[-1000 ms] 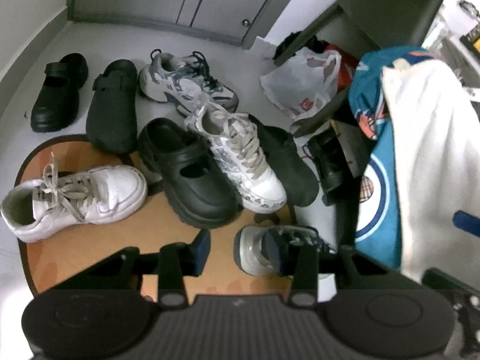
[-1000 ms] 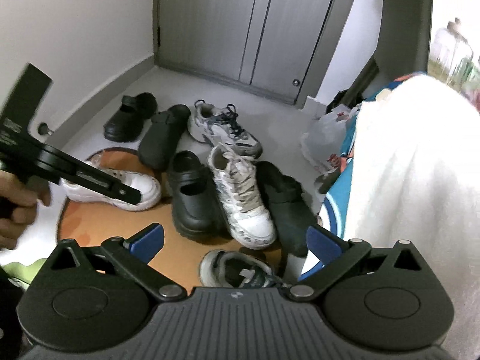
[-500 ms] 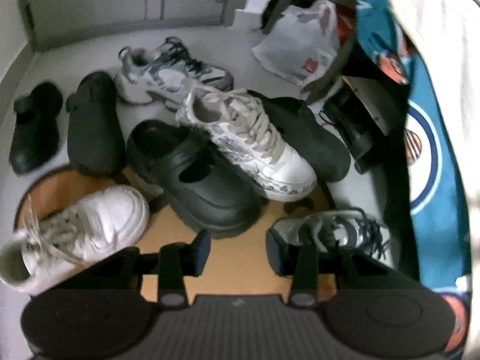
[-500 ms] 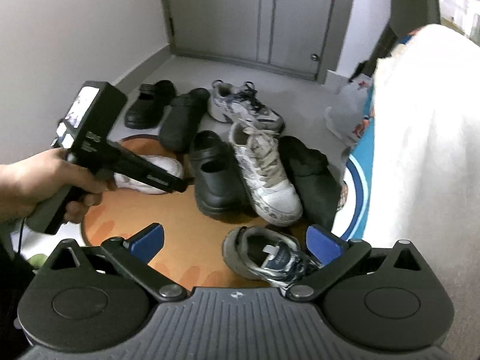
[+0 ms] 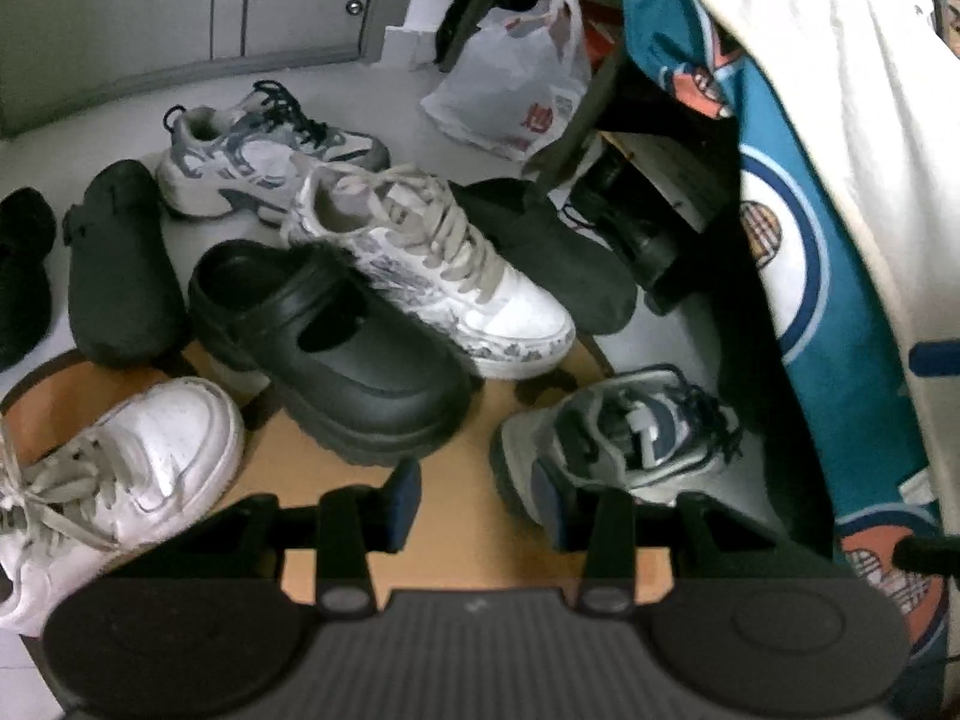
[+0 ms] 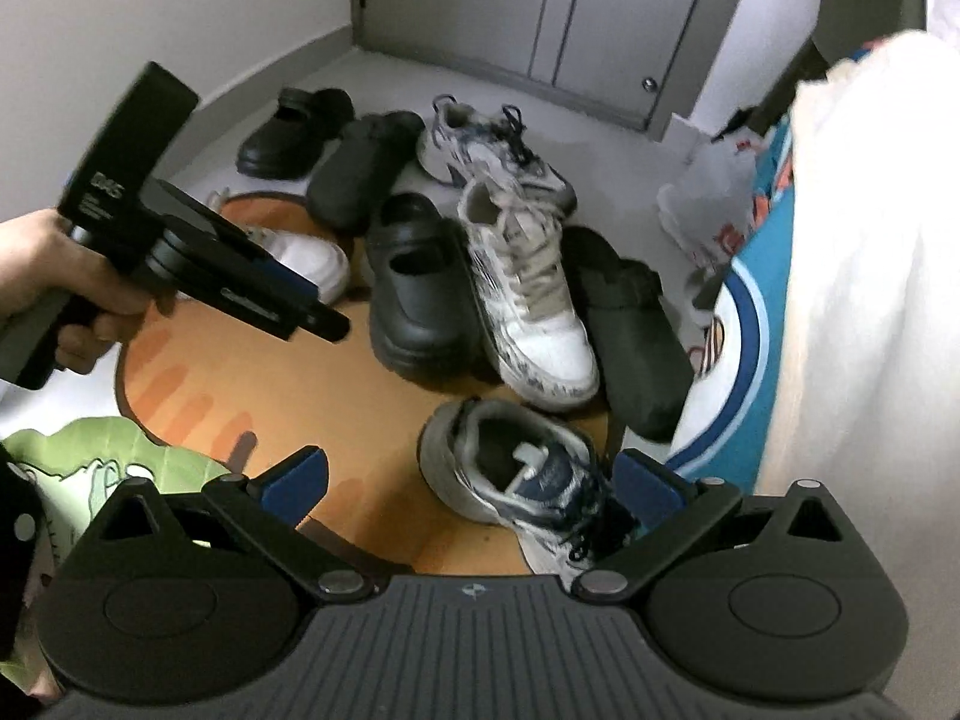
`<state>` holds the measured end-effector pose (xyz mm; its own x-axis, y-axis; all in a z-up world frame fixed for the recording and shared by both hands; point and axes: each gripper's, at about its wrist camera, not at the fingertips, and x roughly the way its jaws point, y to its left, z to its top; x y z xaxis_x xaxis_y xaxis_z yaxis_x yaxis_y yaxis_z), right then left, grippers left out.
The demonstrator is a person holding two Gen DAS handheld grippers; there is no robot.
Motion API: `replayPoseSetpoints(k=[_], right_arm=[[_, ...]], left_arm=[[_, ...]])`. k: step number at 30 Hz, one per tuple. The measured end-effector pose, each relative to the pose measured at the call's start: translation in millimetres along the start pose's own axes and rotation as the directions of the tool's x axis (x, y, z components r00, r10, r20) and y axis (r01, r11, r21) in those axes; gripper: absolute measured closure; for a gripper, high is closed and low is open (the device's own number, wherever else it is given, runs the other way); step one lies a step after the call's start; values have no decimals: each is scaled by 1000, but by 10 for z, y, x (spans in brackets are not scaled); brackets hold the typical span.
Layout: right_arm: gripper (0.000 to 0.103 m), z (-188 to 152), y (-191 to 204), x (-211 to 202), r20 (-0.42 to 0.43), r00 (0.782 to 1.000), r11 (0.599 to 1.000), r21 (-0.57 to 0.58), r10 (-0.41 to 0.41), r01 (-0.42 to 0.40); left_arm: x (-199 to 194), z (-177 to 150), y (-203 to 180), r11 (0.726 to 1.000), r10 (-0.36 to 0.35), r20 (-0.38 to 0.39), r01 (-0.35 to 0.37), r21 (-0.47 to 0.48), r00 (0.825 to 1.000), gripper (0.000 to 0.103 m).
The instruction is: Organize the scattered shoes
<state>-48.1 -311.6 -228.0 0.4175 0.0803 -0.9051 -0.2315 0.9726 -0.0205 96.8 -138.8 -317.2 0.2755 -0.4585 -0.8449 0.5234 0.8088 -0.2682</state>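
- The left gripper (image 5: 474,504) hung over the near part of the orange mat (image 5: 468,531), its jaws partly apart with nothing between them but bare mat.
- The right gripper (image 6: 471,474) had its jaws spread wide, empty, above the grey-and-navy sneaker (image 6: 522,474) that lay at the mat's near right edge, its opening facing up.
- A hand (image 6: 57,282) gripped the left gripper's handle at the left side of the right wrist view.
- A black platform clog (image 5: 336,348) stood at the middle of the mat, touching a white patterned lace-up sneaker (image 5: 444,276) on its right.
- Beyond that sneaker lay a black slip-on (image 5: 558,258), half off the mat's right edge.
- A plain white sneaker (image 5: 120,480) sat on the mat's left edge, laces loose.
- Off the mat's far edge, on the grey floor (image 6: 384,69), were a second black slip-on (image 5: 117,264), a black strap clog (image 6: 294,132) and a second grey-and-navy sneaker (image 5: 258,156).
- A white plastic bag (image 5: 516,96) lay on the floor by the far right, with a black lace-up shoe (image 5: 630,228) just beside it under a shelf.
- White and teal cloth (image 5: 840,240) hung down the right side.
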Motion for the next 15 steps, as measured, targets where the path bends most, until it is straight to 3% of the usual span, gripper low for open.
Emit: replayPoseSetpoints(k=[7,15], right_arm=[[0,-65,-58,142,89,995,999,-25,-43,45],[0,-239,-110,358,-4,1000,1000,29,8,-8]], left_arm=[[213,-76,231,996,28,-9,-29,-89,1000,60],[447,-137,309,995,10,0,-10,-100,1000,60]])
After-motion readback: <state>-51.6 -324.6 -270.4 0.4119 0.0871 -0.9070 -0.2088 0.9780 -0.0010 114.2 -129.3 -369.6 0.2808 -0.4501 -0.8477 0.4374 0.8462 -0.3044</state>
